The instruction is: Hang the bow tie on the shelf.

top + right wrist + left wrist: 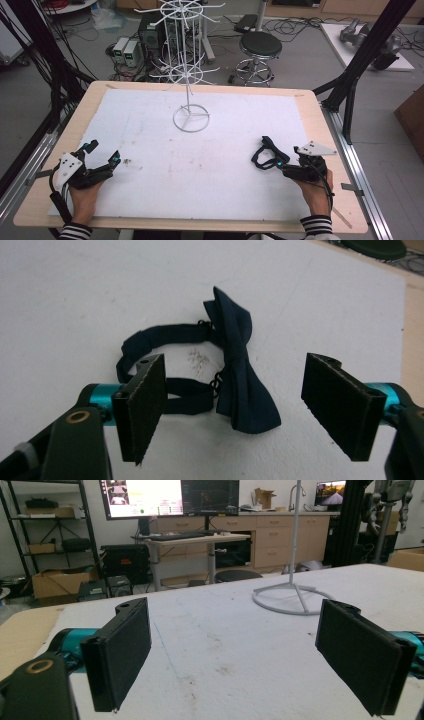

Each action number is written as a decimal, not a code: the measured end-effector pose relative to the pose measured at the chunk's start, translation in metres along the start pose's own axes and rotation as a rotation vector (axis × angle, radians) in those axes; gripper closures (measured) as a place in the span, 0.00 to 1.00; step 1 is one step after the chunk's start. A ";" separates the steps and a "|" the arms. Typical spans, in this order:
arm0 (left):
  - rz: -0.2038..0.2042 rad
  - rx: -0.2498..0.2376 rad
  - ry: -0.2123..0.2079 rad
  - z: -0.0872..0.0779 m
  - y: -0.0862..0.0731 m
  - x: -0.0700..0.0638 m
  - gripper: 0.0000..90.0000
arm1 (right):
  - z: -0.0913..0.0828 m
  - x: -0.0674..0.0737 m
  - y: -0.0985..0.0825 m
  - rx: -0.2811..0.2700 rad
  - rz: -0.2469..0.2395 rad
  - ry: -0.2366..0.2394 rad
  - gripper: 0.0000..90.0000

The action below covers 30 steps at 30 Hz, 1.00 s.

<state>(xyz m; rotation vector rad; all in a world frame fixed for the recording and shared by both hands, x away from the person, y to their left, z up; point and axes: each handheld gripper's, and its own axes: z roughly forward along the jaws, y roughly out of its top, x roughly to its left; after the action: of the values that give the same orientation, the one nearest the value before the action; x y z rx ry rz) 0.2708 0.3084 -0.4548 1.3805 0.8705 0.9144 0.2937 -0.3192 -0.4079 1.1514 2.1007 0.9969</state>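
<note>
A dark navy bow tie [267, 150] with its looped strap lies flat on the white sheet at the right side of the table. My right gripper [289, 157] rests just right of it, held by a hand in a striped sleeve. In the right gripper view the bow tie [240, 375] lies between and just beyond the jaws of the right gripper [235, 362], which stand open; neither pad [142, 405] touches the cloth. My left gripper [105, 151] rests at the table's left front and is open. Only bare sheet lies between the jaws of the left gripper [235, 607].
A white wire display stand [191, 119] with hooked arms rises from a ring base at the back middle of the white sheet [200, 165]; the stand's base [290, 597] also appears in the left gripper view. Black frame posts [350, 85] flank the wooden table. A stool [260, 45] stands behind it.
</note>
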 end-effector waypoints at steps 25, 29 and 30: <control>-0.001 0.006 0.001 0.000 0.000 0.000 0.17 | 0.022 0.002 -0.001 0.200 -0.106 -0.039 0.52; -0.001 0.006 0.002 0.000 0.000 0.000 0.17 | 0.023 0.003 -0.001 0.217 -0.122 -0.043 0.53; -0.001 0.006 0.002 0.000 0.000 0.000 0.17 | 0.023 0.003 -0.001 0.217 -0.122 -0.043 0.53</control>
<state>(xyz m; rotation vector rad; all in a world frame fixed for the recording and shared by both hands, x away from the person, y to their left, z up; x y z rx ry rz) 0.2712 0.3084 -0.4546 1.3848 0.8758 0.9134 0.3092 -0.3092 -0.4226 1.1202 2.2565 0.6957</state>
